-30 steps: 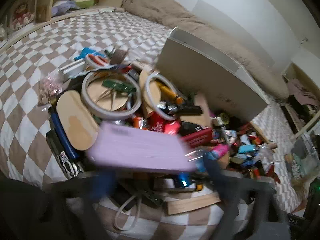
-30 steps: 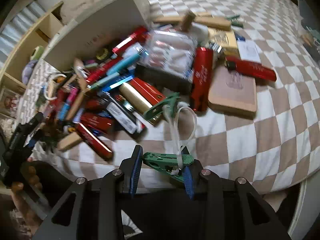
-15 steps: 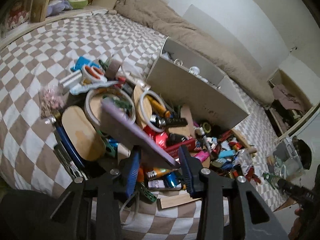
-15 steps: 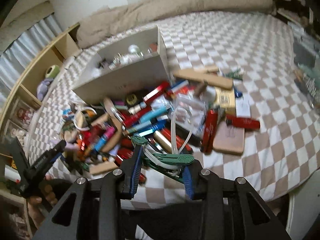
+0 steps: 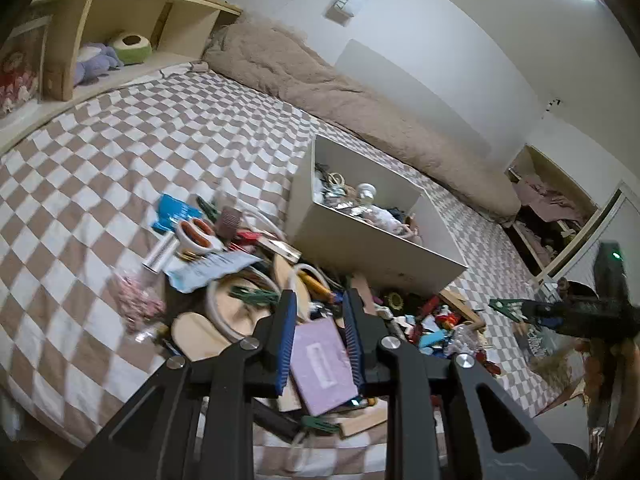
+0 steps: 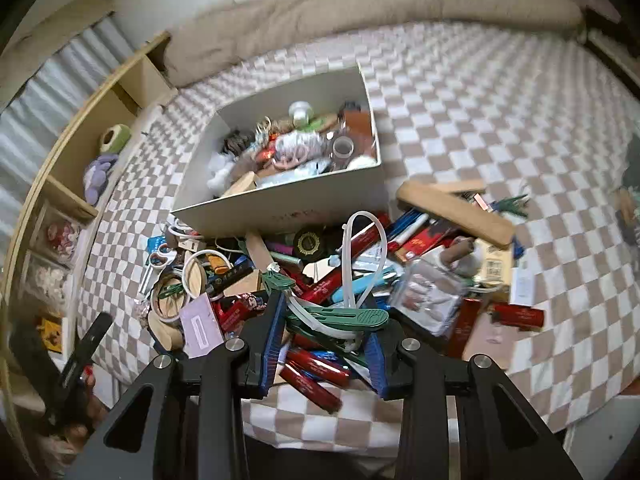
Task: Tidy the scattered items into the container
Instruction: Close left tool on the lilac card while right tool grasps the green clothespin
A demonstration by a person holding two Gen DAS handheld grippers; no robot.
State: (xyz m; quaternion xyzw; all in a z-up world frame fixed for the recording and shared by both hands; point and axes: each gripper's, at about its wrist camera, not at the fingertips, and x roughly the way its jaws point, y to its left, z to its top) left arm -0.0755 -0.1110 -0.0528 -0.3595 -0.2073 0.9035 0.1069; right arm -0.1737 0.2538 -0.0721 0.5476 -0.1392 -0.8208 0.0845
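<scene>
Between the blue-padded fingers of the left gripper [image 5: 319, 340] a lilac card [image 5: 323, 364] is seen, though whether it is clamped or merely lying on the pile beneath cannot be told; in the right wrist view the same card [image 6: 200, 326] appears at the pile's left edge. The right gripper [image 6: 326, 330] is closed on a green clothespin [image 6: 344, 317], from which a white cable tie [image 6: 354, 256] loops upward. Compared with half a second ago, both grippers have been raised and pulled back, so the white storage box [image 6: 280, 208] is now seen from above, its mixed contents exposed, and the clothespin is carried higher over the heap. The scattered items [image 6: 360, 256] are piled against the box's near wall. Everything is borne by a bed with a brown-and-white checkered cover [image 5: 120, 152]; a beige duvet [image 5: 340, 92] is bunched along the wall, and a wooden shelf [image 5: 100, 20] holds plush toys.
</scene>
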